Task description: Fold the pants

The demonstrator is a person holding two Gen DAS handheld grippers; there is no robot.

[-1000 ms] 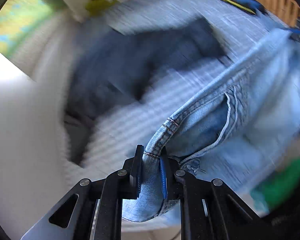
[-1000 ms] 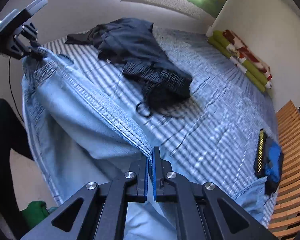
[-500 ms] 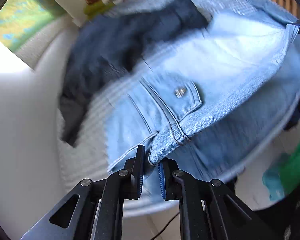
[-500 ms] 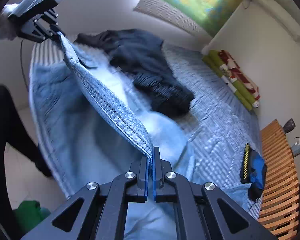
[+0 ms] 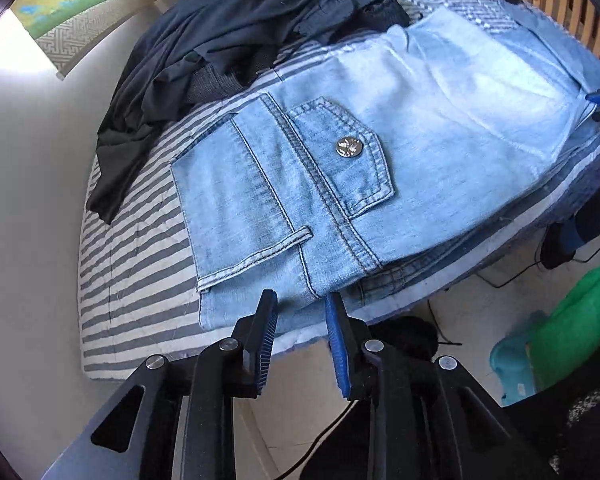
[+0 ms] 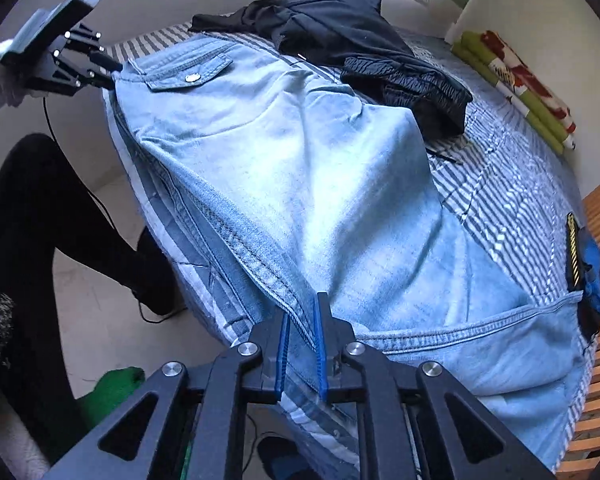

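While the light-blue jeans (image 5: 380, 152) lie doubled over along the near edge of the striped bed (image 5: 136, 264), both grippers are letting go. The left gripper (image 5: 300, 312) has its jaws opening, narrowly parted, with the waistband corner just beyond the tips. The right gripper (image 6: 302, 320) is opening too, the seam edge between its pads. Dark clothes (image 6: 360, 44) lie just beyond the jeans. Judged risk: the denim overhangs the mattress edge, so a snagged pad could drag the fold off.
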